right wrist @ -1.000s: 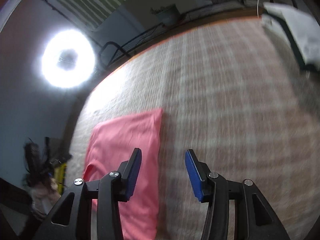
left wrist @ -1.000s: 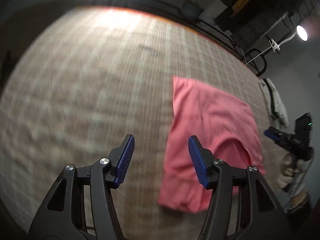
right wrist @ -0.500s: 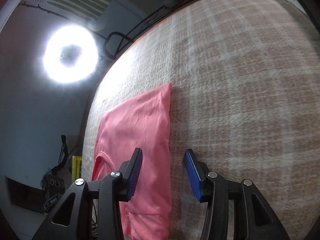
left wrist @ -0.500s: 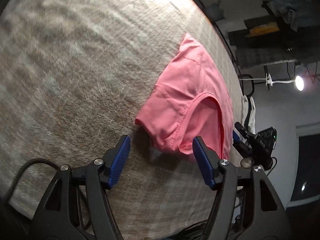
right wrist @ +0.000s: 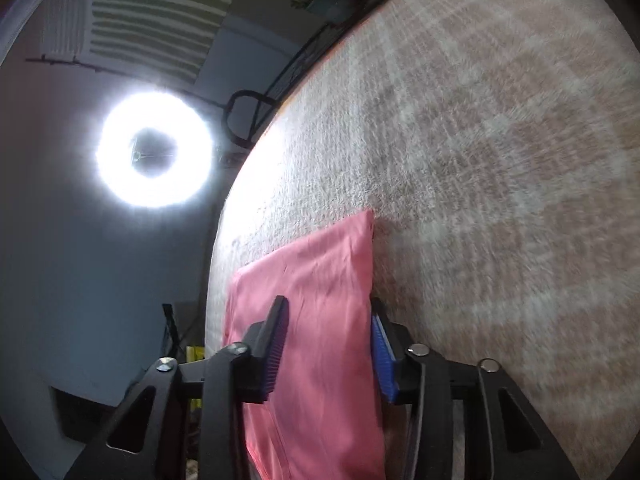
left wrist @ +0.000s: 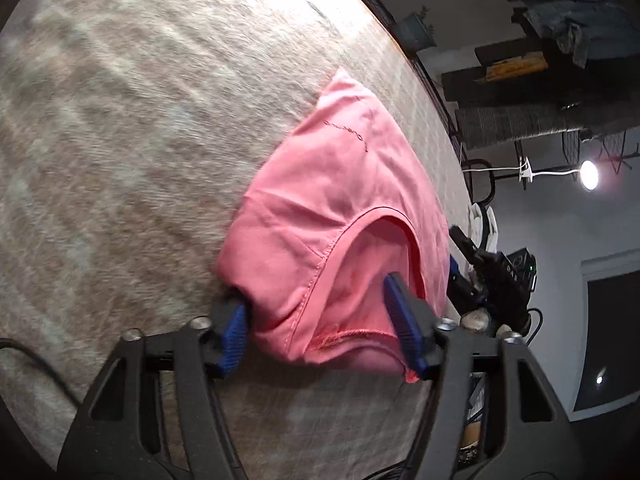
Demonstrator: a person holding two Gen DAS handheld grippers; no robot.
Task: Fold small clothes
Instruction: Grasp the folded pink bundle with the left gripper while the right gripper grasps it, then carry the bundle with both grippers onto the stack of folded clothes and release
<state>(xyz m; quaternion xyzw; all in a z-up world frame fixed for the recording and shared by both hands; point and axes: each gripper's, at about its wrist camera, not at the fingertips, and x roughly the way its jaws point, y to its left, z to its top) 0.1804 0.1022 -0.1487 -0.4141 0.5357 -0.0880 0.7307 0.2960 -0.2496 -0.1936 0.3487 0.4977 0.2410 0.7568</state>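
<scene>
A small pink shirt [left wrist: 340, 208] lies folded on a beige checked cloth surface [left wrist: 120, 140]. My left gripper [left wrist: 320, 332] is open, its blue pads on either side of the shirt's near end by the neckline, one pad under the edge. In the right wrist view the same pink shirt [right wrist: 316, 292] runs between the pads of my right gripper [right wrist: 328, 344], which is open and straddles the shirt's side edge. Neither gripper has closed on the fabric.
The checked surface [right wrist: 500, 160] spreads wide to the far side. A ring light [right wrist: 154, 154] glares beyond its edge. Dark shelves [left wrist: 540, 80], a lamp [left wrist: 588, 170] and a black device [left wrist: 508, 276] stand past the table edge.
Both grippers have moved forward and down to the shirt. The fabric now sits between the pads of each, where before it lay ahead of them.
</scene>
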